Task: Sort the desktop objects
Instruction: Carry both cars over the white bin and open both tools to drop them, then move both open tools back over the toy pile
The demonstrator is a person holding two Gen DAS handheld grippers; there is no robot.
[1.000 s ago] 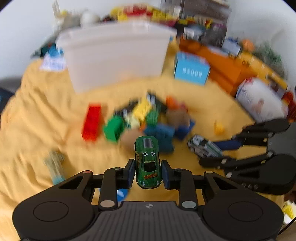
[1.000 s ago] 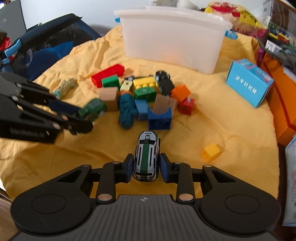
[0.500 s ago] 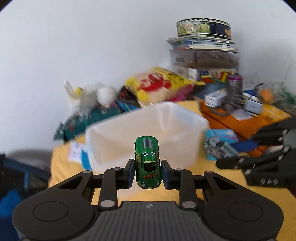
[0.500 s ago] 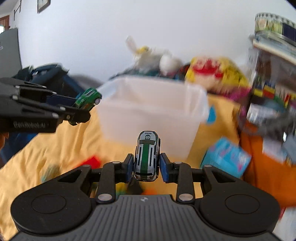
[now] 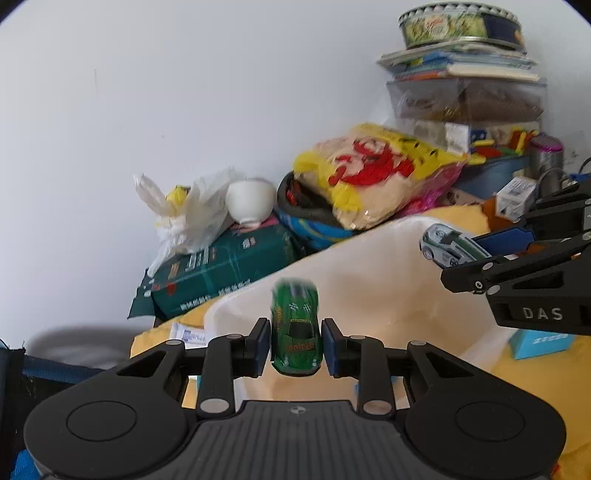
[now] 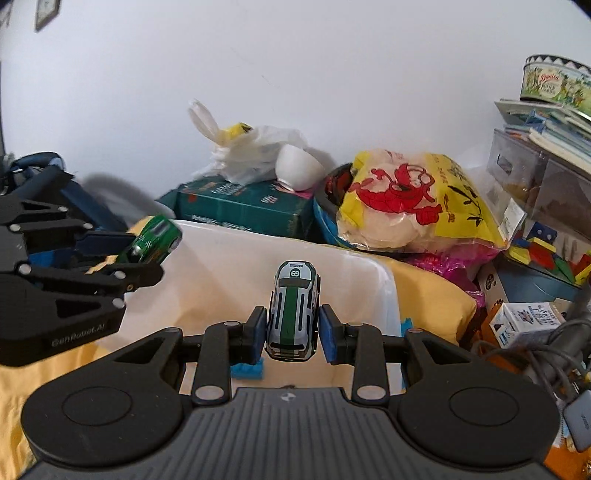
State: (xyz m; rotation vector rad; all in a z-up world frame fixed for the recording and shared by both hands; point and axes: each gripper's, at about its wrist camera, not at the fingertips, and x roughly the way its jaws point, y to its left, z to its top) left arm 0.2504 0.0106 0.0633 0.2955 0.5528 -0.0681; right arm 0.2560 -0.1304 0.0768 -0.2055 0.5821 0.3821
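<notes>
My left gripper (image 5: 295, 328) is shut on a green toy car (image 5: 295, 306), nose pointing away, above the near rim of a translucent white bin (image 5: 369, 291). My right gripper (image 6: 293, 321) has a white toy car with a green stripe (image 6: 295, 284) between its pads. Its jaws are opening, but the car still sits level between them, over the same bin (image 6: 229, 266). Each gripper shows in the other's view: the right gripper (image 5: 465, 258) with the white car (image 5: 447, 245) at right, and the left gripper (image 6: 144, 254) with the green car (image 6: 157, 240) at left.
The bin stands on a yellow cloth (image 6: 432, 295). Behind it, against the wall, are a green box (image 5: 221, 273), a white plastic bag (image 5: 188, 218), a white bowl (image 5: 251, 199) and a yellow snack bag (image 5: 376, 173). Boxes, books and a tin (image 5: 458, 26) stack up at right. A blue brick (image 6: 247, 369) lies in the bin.
Both grippers have lifted away from the pile of blocks on the cloth and moved up to the bin, each carrying its car. The blocks have dropped out of view.
</notes>
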